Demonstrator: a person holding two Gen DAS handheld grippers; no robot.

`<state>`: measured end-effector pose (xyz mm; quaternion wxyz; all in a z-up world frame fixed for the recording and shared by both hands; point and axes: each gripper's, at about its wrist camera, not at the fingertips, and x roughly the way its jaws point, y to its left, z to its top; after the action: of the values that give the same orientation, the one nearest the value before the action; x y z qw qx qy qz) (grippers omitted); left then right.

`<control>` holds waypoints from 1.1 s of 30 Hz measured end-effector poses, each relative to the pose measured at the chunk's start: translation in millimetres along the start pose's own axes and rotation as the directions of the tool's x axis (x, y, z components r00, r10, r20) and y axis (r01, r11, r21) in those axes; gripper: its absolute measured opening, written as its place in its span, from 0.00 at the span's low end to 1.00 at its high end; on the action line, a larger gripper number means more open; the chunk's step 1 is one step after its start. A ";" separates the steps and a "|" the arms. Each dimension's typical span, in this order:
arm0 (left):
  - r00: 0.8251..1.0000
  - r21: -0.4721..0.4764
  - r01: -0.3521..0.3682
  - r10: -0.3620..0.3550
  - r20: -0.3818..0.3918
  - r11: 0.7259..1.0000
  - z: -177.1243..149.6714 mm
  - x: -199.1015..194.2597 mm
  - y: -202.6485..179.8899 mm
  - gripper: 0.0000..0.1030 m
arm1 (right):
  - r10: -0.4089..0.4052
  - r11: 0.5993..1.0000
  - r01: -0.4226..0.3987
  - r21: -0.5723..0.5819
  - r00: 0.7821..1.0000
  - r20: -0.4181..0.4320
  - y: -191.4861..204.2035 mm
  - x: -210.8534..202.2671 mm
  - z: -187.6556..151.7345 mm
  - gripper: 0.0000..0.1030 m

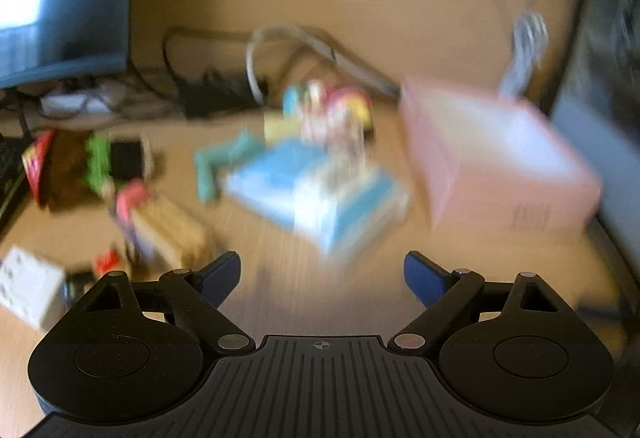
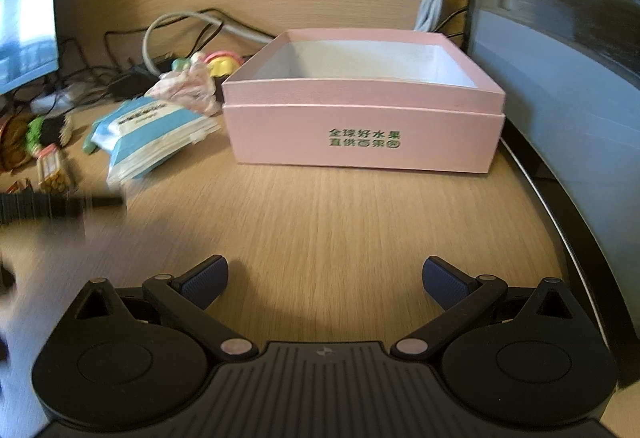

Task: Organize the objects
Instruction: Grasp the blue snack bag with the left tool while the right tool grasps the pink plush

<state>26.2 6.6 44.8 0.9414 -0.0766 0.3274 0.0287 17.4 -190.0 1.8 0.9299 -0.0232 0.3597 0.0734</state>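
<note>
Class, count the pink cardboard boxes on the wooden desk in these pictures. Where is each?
1. The open pink cardboard box stands at the desk's right, beside the dark monitor, right of the blue-and-white tissue pack. Clutter could hide others.

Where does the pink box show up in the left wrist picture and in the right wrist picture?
Left wrist view: pink box sits right of centre, blurred, tilted.
Right wrist view: pink box sits centre, open top, green print facing the camera.
Shared landmark: the blue and white packet lies just left of the box in both.

wooden desk point(image 2: 320, 214) carries open pink box point(image 2: 362, 136), blue-white tissue pack point(image 2: 148, 136) beside it, cables point(image 2: 176, 34) behind.
</note>
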 end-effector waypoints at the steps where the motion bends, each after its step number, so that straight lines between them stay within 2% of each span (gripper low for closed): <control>1: 1.000 -0.031 -0.005 0.005 0.006 1.000 12.4 2.7 -1.9 0.90 | 0.006 1.000 -0.006 -0.005 1.000 -0.005 1.5 0.8 0.4 1.00; 4: 0.998 -0.126 -0.052 0.047 -0.045 0.991 46.8 27.7 -6.7 0.90 | 0.009 1.000 -0.009 -0.010 1.000 -0.015 3.1 1.1 1.0 1.00; 6: 0.986 -0.157 -0.109 0.087 -0.139 0.982 61.2 56.5 -9.3 0.90 | 0.008 1.000 -0.009 -0.010 1.000 -0.027 3.3 1.5 2.5 1.00; 8: 0.971 -0.143 -0.159 0.128 -0.200 0.977 64.1 78.9 -11.6 0.89 | 0.008 1.000 -0.008 -0.010 0.999 -0.038 3.5 2.1 4.4 1.00; 10: 0.962 -0.107 -0.189 0.163 -0.220 0.976 59.7 92.8 -14.8 0.93 | 0.006 1.000 -0.007 -0.008 0.999 -0.050 3.1 2.4 5.5 1.00; 13: 0.965 -0.110 -0.178 0.152 -0.214 0.978 59.2 99.1 -12.9 0.91 | -0.001 1.000 0.001 0.000 0.998 -0.067 3.9 2.1 6.5 1.00; 16: 0.971 -0.074 -0.150 0.133 -0.199 0.986 59.0 96.5 -13.6 0.78 | 0.000 1.000 0.000 -0.004 0.996 -0.086 3.8 2.5 9.2 1.00; 18: 0.976 -0.052 -0.118 0.106 -0.189 0.992 56.9 88.3 -11.4 0.70 | 0.000 1.000 0.000 -0.003 0.997 -0.083 3.6 2.1 8.7 1.00; 21: 0.985 -0.073 -0.063 0.050 -0.163 0.995 49.7 62.1 5.5 0.60 | -0.001 1.000 0.001 -0.004 0.997 -0.071 4.6 1.3 7.1 1.00; 24: 0.995 -0.069 0.012 -0.018 -0.093 0.998 39.4 15.7 27.1 0.59 | 0.031 0.999 -0.032 -0.010 0.997 -0.068 8.9 0.0 15.0 1.00; 27: 0.998 -0.035 0.046 -0.047 -0.048 0.998 26.6 -30.4 49.0 0.59 | 0.041 0.997 -0.038 -0.065 0.998 0.040 27.9 -11.7 35.6 1.00; 30: 0.997 0.003 0.071 -0.071 -0.041 0.997 9.7 -70.0 71.0 0.58 | 0.078 0.983 -0.050 -0.178 0.986 0.150 65.6 -14.8 67.2 1.00; 33: 0.994 0.041 0.090 -0.088 -0.062 0.995 -5.9 -97.4 87.3 0.58 | 0.109 0.968 -0.061 -0.245 0.976 0.186 104.8 2.3 101.0 0.99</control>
<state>-62.9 91.4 89.8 0.9329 -0.0712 0.3523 -0.0228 70.1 -76.4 76.0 0.9476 -0.1115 0.2545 0.1579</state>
